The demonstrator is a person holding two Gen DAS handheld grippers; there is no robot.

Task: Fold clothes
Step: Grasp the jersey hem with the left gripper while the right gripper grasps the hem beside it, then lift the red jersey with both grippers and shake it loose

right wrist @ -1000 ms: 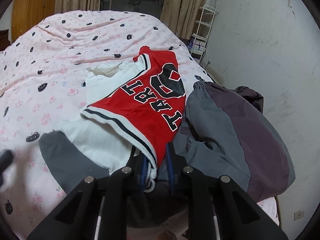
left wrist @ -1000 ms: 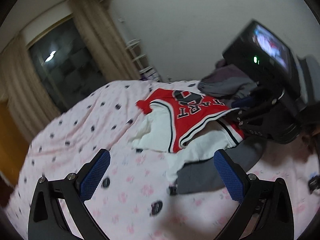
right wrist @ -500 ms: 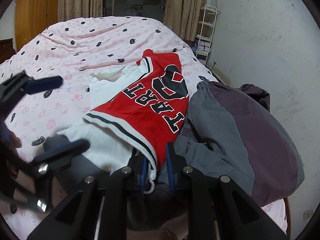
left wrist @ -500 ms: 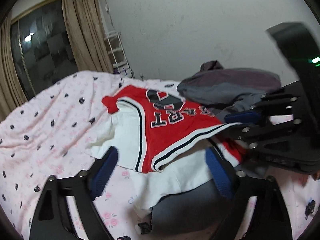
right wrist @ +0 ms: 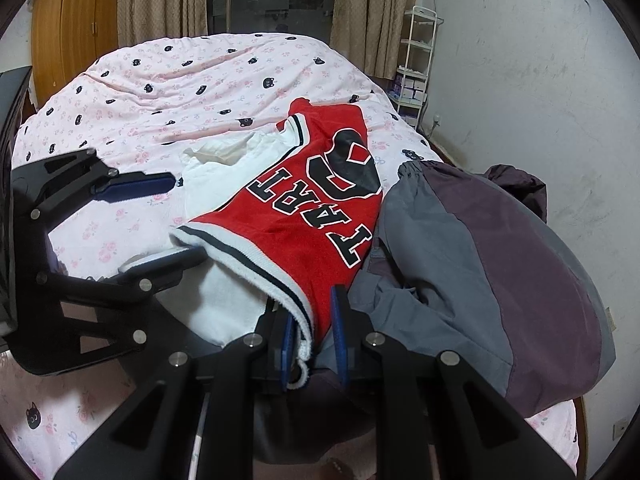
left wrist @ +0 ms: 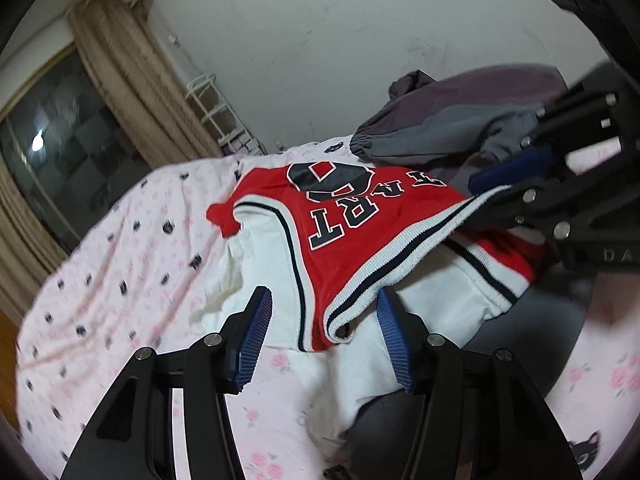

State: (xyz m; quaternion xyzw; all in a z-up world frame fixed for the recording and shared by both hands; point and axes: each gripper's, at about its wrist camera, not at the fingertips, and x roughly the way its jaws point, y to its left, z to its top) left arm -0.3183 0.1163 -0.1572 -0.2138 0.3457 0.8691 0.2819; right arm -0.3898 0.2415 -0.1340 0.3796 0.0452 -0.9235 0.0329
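Red jersey (right wrist: 304,224) lies on the bed (right wrist: 160,92), striped hem running between both tongs. Right tongs (right wrist: 312,344) are clamped on its near hem corner; left tongs (left wrist: 320,340), half open and closing, straddle the opposite corner without yet pinching it.

- We see the jersey (right wrist: 304,216) lying on the bed (right wrist: 160,80), over a white garment (right wrist: 224,184).
- Right of it lies the jacket (right wrist: 500,264).
- Behind the bed stand curtains (right wrist: 160,0), with a shelf rack (right wrist: 416,64) at their right.
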